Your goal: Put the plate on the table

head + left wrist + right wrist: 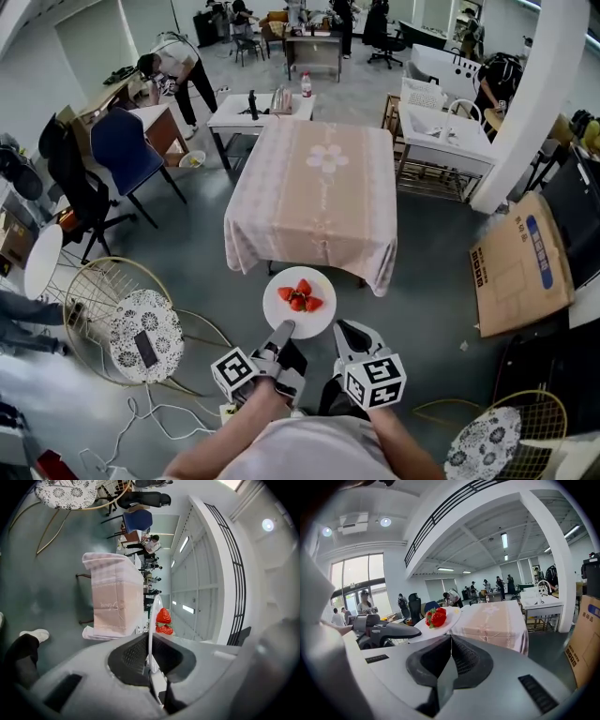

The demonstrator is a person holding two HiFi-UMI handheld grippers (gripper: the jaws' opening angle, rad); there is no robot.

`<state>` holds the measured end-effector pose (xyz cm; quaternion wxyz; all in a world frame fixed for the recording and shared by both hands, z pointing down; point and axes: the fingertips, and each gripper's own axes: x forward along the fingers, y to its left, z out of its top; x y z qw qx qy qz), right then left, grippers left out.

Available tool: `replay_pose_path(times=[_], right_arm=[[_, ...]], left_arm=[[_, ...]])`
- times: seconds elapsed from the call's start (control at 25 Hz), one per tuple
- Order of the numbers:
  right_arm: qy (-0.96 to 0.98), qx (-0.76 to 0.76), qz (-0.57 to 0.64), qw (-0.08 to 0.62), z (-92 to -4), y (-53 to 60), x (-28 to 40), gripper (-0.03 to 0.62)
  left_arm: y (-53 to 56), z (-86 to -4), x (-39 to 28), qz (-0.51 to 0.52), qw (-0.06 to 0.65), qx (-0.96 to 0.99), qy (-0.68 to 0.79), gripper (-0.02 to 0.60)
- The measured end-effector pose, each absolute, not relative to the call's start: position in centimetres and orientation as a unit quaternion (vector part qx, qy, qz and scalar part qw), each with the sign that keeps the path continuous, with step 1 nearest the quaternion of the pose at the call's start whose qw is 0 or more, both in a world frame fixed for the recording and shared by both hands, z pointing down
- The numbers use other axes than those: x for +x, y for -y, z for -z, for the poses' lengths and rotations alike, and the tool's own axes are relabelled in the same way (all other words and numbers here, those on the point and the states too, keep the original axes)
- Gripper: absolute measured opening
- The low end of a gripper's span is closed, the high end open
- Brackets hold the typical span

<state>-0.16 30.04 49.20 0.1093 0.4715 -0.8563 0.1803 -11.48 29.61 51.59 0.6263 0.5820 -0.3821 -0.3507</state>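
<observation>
White plate (300,302) in the head view is up in the air, just short of the near edge of the table (314,187) and not resting on it. Table carries a pale pink cloth. Left tongs (284,330) clamp the plate's near rim. Right tongs (347,330) sit just beside the plate's right near edge; contact can't be told from here. On the plate: a small pile of red strawberries (298,297), roughly centred. Marker cubes of both tongs sit low in this view. Cardboard box (520,267) lies on the floor right of the table, and a wire chair (141,333) with a patterned cushion stands to the left.

Left gripper view: the camera is rolled, so the plate (152,620) shows edge-on as a thin white line. The jaws of the left tongs (151,651) are clenched on its rim, one pad each side. Strawberries (163,620) sit on the plate's upper face, beyond the jaws. Clothed table (115,602) is past the plate, well apart from it. A white shoe (35,633) is on the floor at the left.

Right gripper view: the jaws of the right tongs (451,641) are pressed together with nothing between them. Plate (440,623) is up and left of them, level, with the strawberries (436,617) on top and the left tongs (389,631) on its far-left rim. Table (494,620) is ahead, to the right of the plate.
</observation>
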Motion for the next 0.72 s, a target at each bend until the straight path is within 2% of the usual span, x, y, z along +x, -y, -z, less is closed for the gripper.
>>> replay_pose_path(times=[0.72], right_arm=[[0.877, 0.429, -0.191, 0.101, -48.6, -13.7, 8.6, 0.003]], left_arm=[[-14.5, -51.4, -3.1, 0.357, 0.61, 0.571, 0.418, 0.019]])
